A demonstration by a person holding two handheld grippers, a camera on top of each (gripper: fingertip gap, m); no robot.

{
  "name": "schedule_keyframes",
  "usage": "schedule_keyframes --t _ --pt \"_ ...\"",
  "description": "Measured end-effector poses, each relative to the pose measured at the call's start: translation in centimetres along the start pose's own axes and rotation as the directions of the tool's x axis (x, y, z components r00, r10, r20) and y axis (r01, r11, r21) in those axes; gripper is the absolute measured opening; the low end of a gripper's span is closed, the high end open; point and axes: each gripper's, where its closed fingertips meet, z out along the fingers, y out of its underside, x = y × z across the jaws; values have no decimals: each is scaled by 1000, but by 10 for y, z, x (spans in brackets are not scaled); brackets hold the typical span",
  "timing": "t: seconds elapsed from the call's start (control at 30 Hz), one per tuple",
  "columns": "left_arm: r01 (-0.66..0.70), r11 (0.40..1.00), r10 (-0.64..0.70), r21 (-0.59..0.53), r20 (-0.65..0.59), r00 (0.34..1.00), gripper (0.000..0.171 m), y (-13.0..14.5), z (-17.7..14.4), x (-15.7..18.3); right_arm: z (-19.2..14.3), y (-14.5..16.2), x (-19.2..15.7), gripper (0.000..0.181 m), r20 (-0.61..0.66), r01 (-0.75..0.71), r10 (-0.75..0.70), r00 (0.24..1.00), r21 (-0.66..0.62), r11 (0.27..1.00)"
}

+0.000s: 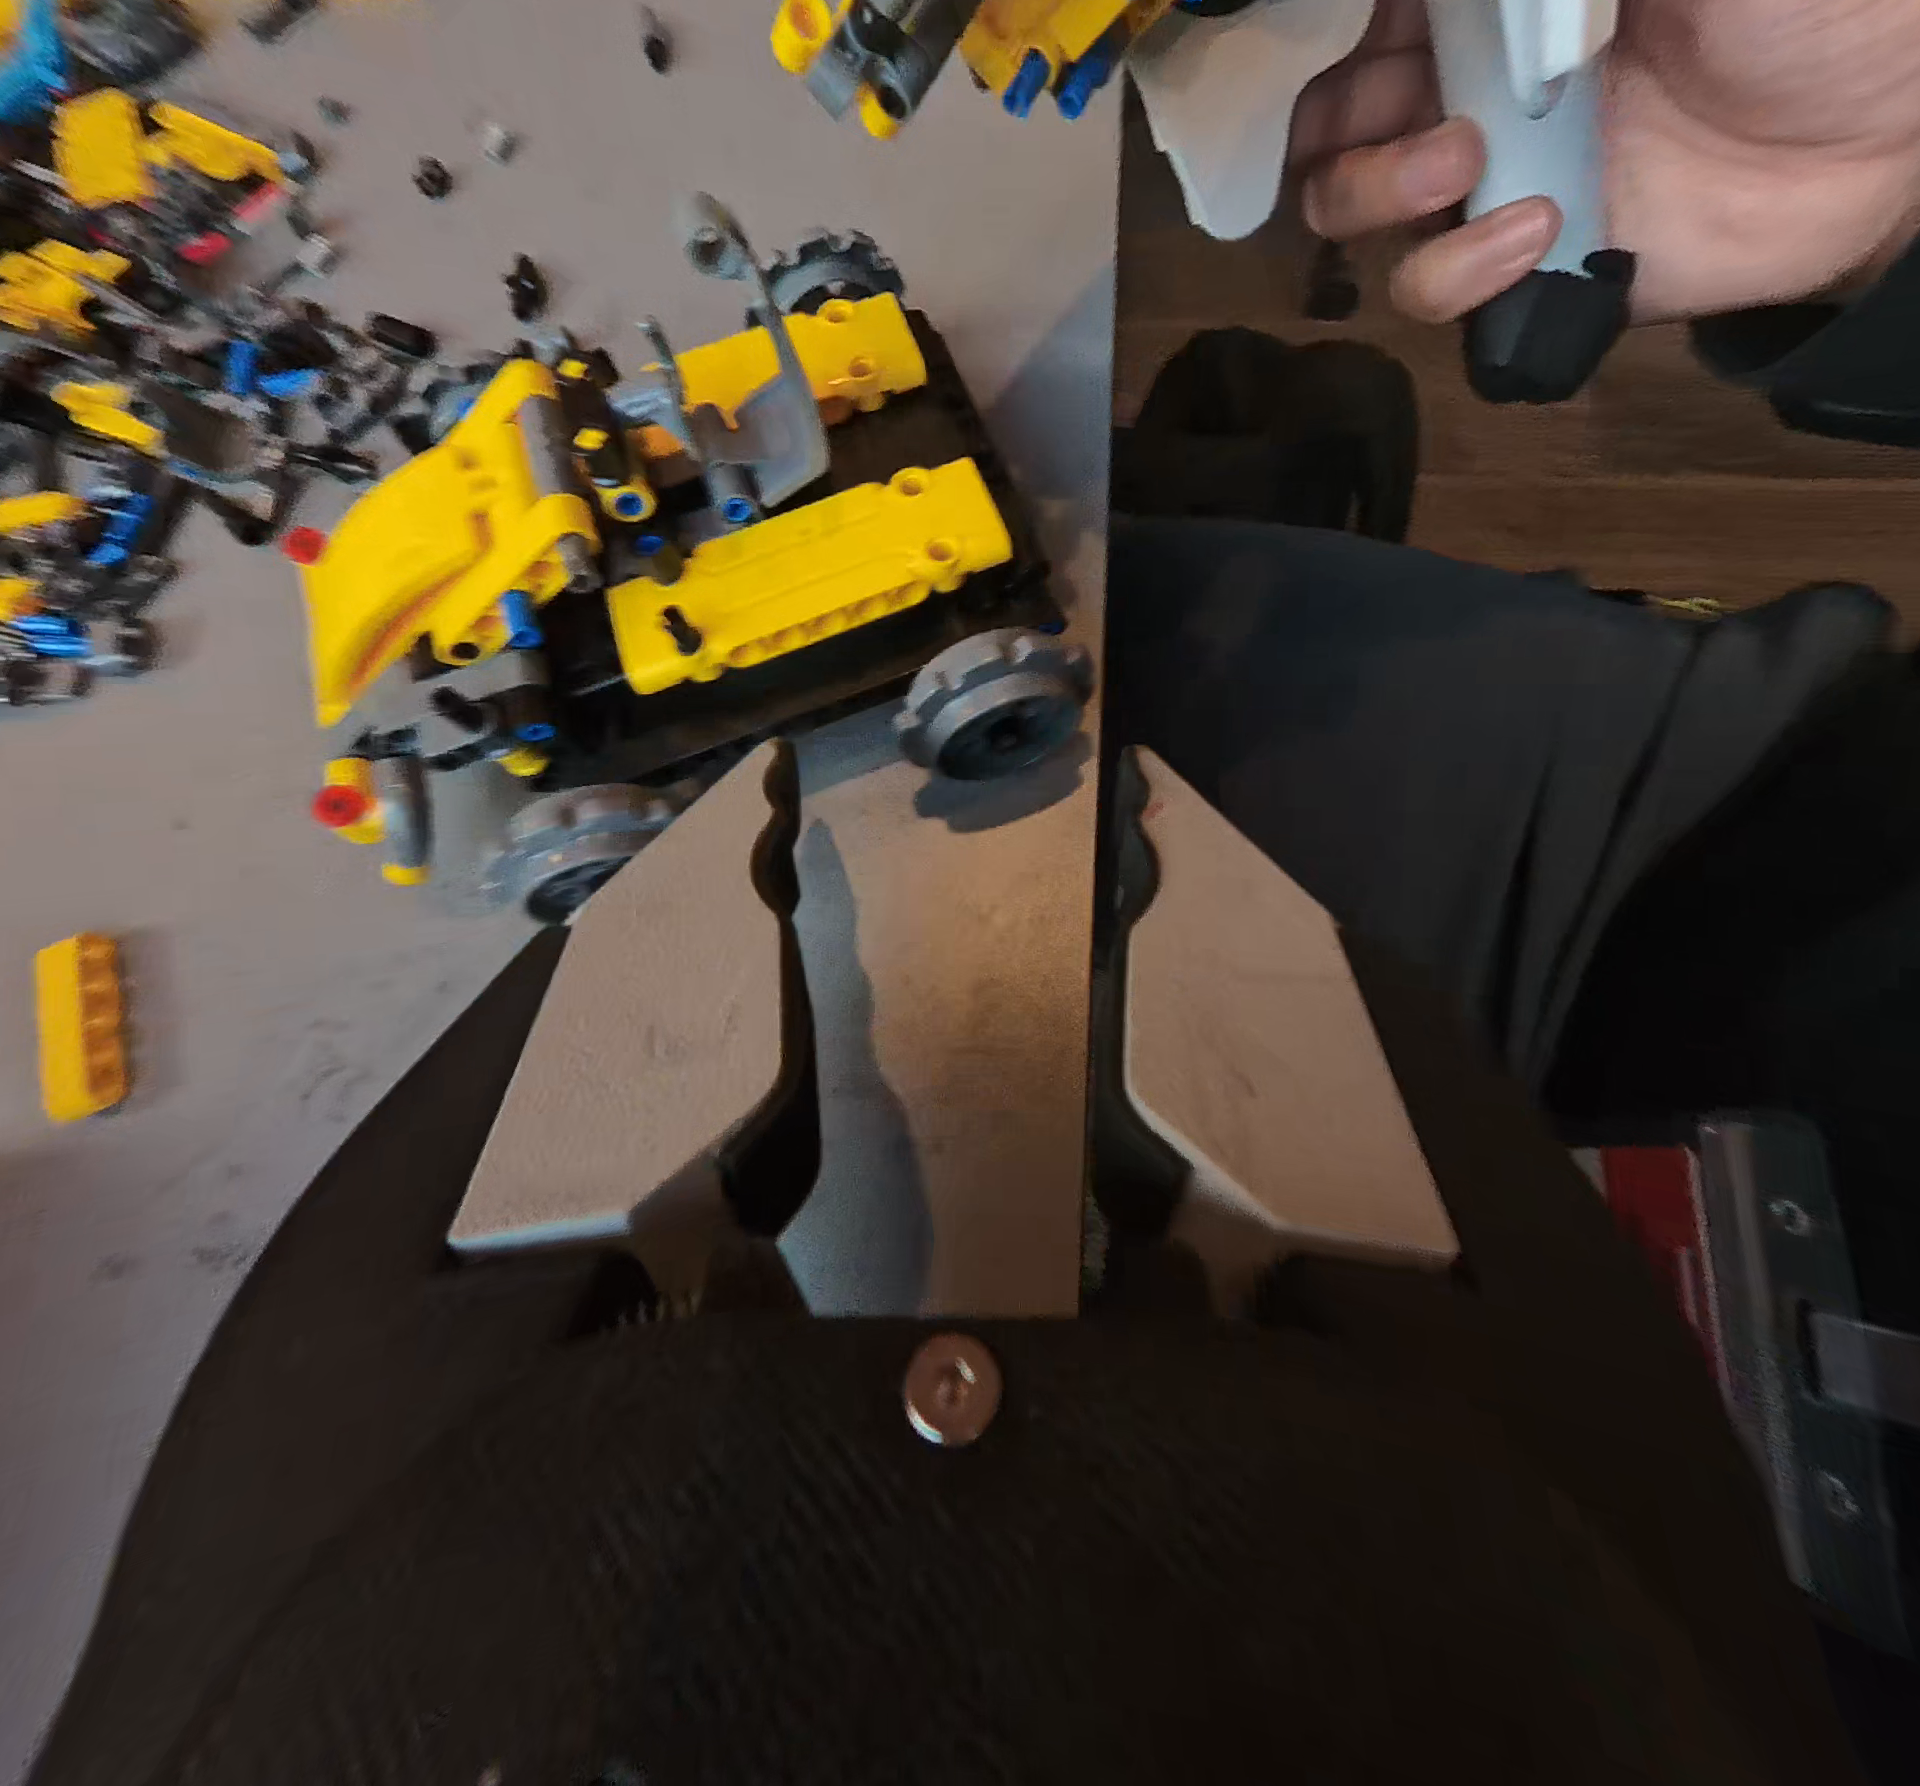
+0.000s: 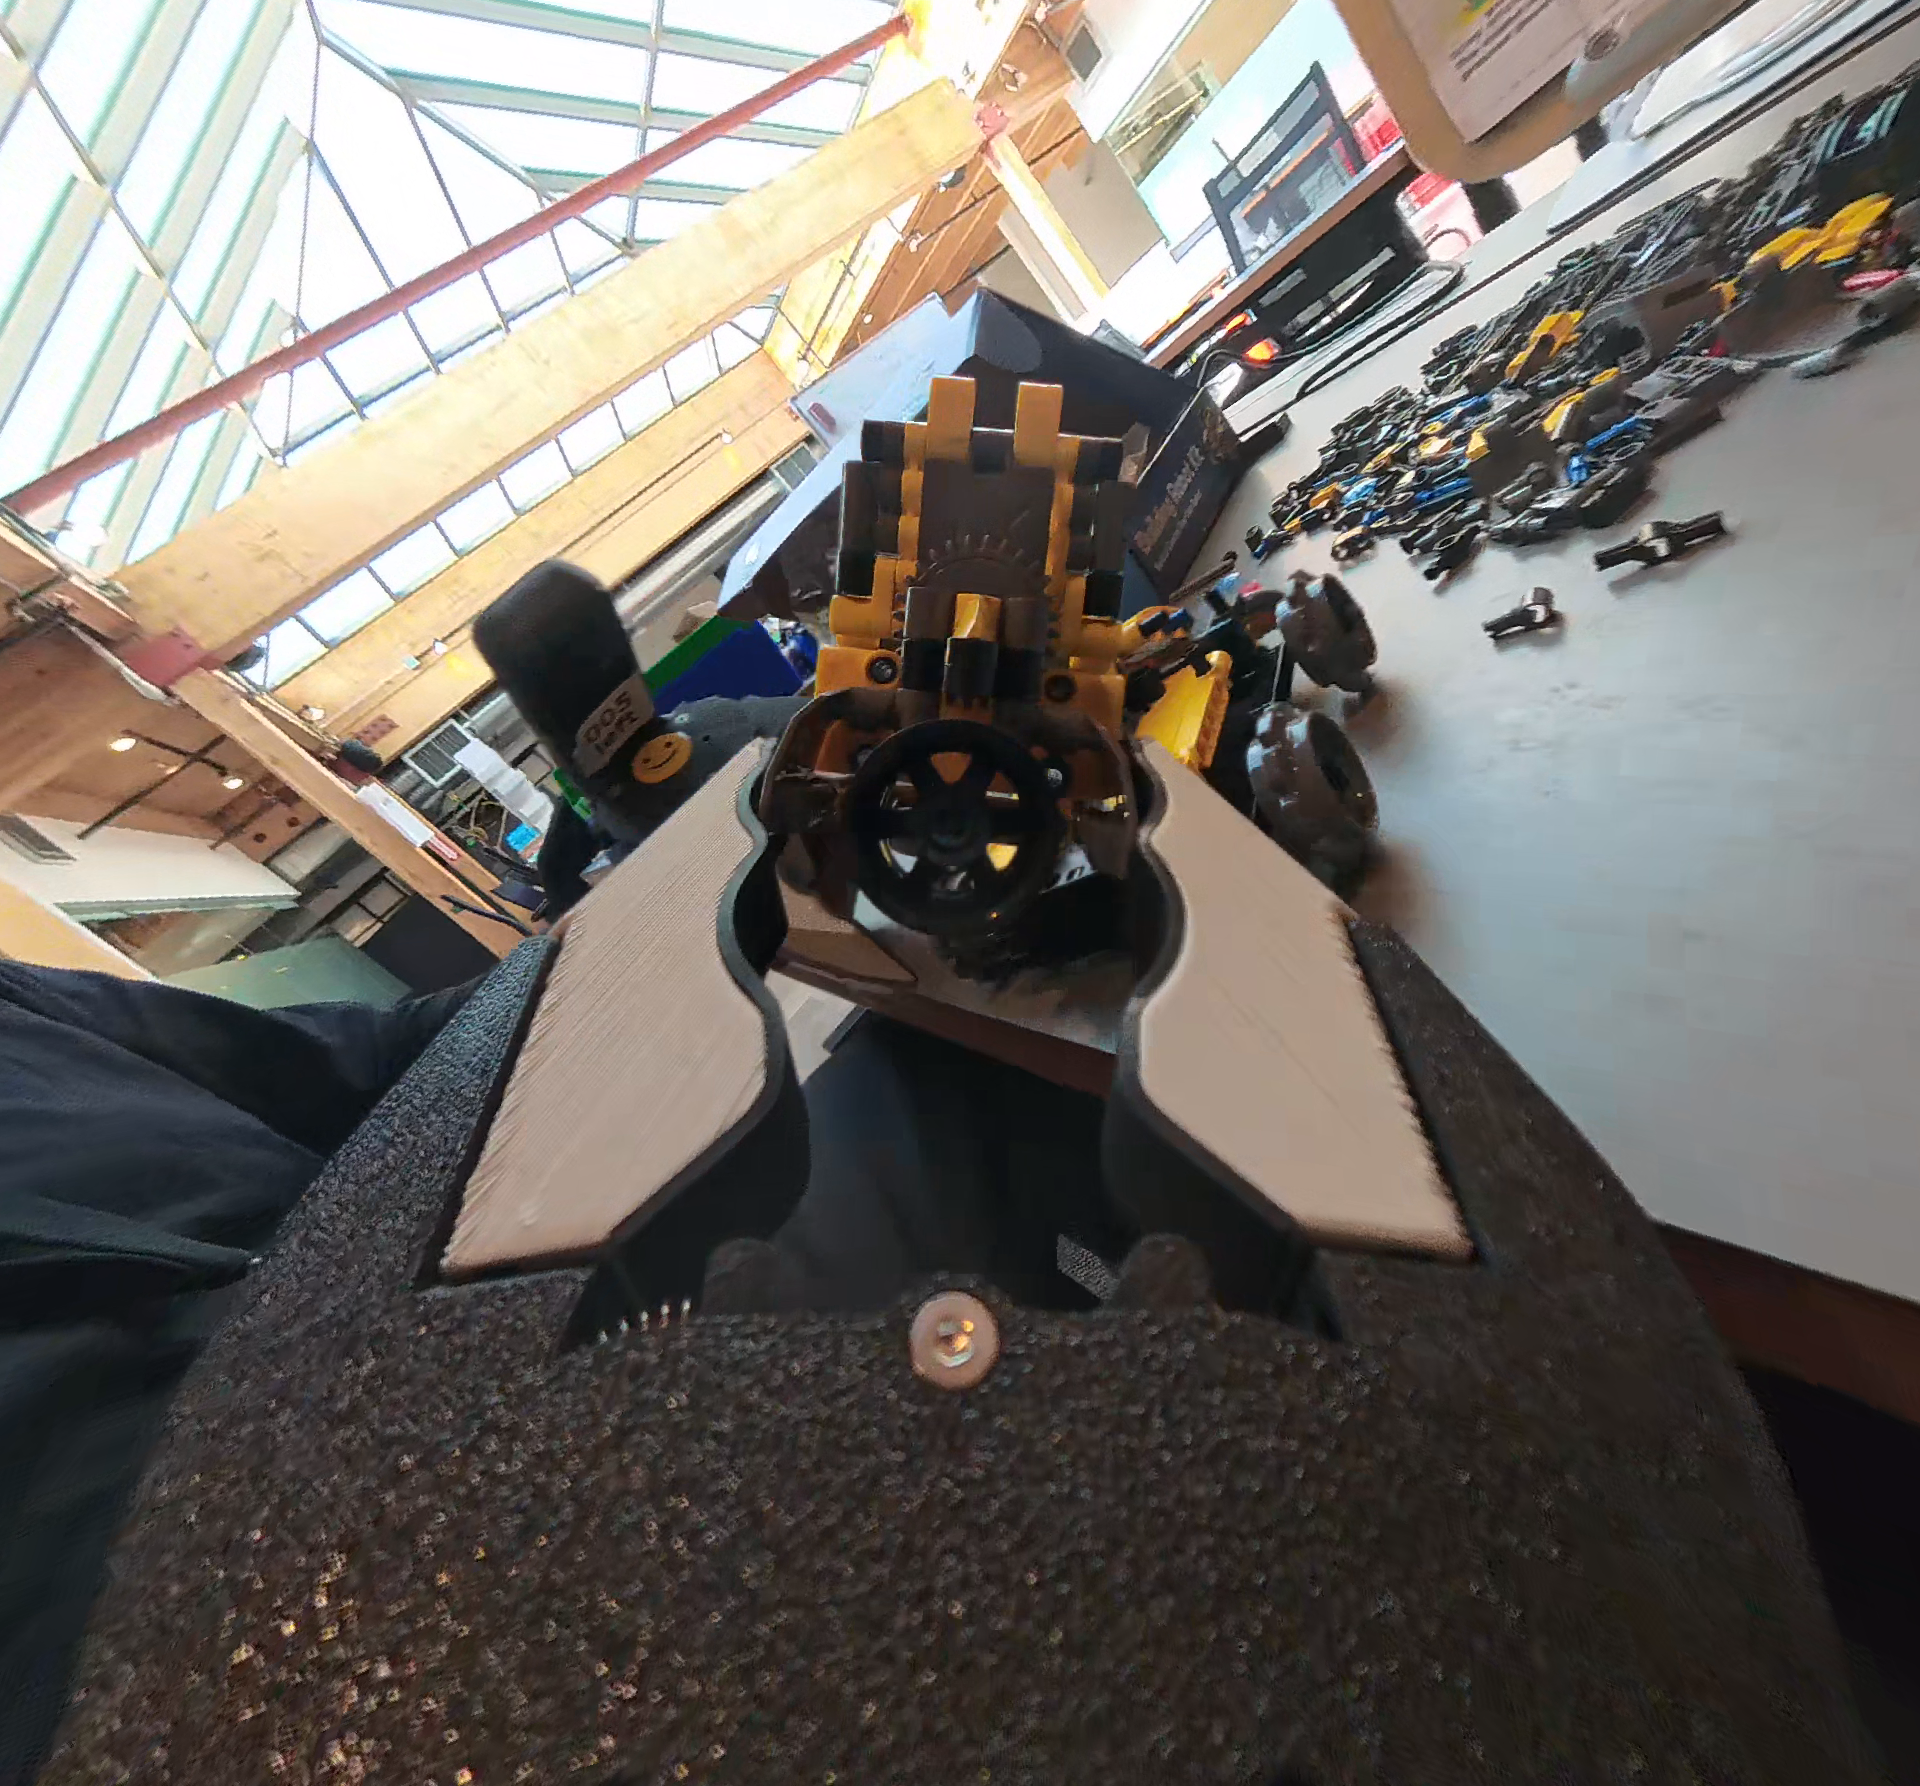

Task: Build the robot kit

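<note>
right gripper point(image 2: 951, 822) grips a yellow brick assembly point(image 2: 966, 593) by its black wheel; left gripper point(image 1: 951, 801) gapes empty beside a toy bulldozer point(image 1: 675, 531).

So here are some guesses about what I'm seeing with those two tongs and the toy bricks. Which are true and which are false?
1. The right tongs are closed on a yellow and black brick assembly with a black spoked wheel. True.
2. The left tongs are gripping the tracked yellow vehicle. False: they are open and hold nothing; the vehicle sits on the table just ahead of them.
3. A single yellow brick lies apart from the pile of loose pieces. True.
4. The table is bare except for the vehicle. False: many loose yellow, black and blue pieces are scattered on it.
</note>
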Motion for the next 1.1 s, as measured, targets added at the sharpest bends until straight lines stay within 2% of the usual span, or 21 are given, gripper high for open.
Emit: schedule_keyframes --t 0.07,0.17,0.27,0.37,0.5,0.6,0.67,0.8,0.87,0.97,1.1 --pt "-30 999 26 42 88 996 59 -7 -9 -8 -7 -1 5 62 -33 29 -29 999 -6 1000" --pt "-72 995 56 75 201 978 61 -11 -22 -24 -14 8 17 63 -110 135 -144 983 -88 987" --pt "-126 991 114 38 243 963 62 -6 -26 -44 -14 18 20 63 -120 163 -179 976 -131 978" --pt "-201 979 188 22 262 946 69 -9 -30 -77 -10 20 16 63 -92 136 -146 985 -108 985" --pt "-232 971 230 57 40 972 75 -30 -31 -94 -7 26 17 63 -95 155 -166 981 -115 981" --pt "-326 945 324 12 -133 937 79 -37 -17 -94 -7 28 16 63 -97 240 -252 963 -128 962" --pt "-376 926 363 -20 -216 906 85 -37 -3 -94 -5 29 12 63 -79 221 -230 970 -102 970" --pt "-438 899 414 -4 -320 853 91 -36 13 -92 0 29 11 63 -48 108 -110 993 -34 994" --pt "-498 867 459 -8 -373 806 91 -28 18 -86 0 29 13 63 -61 108 -109 992 -18 994" --pt "-524 852 469 2 -451 760 89 -20 29 -72 1 30 13 63 -90 170 -170 981 -11 985" --pt "-461 885 433 67 -483 761 93 -25 42 -64 6 34 14 63 -183 372 -374 909 -49 927"
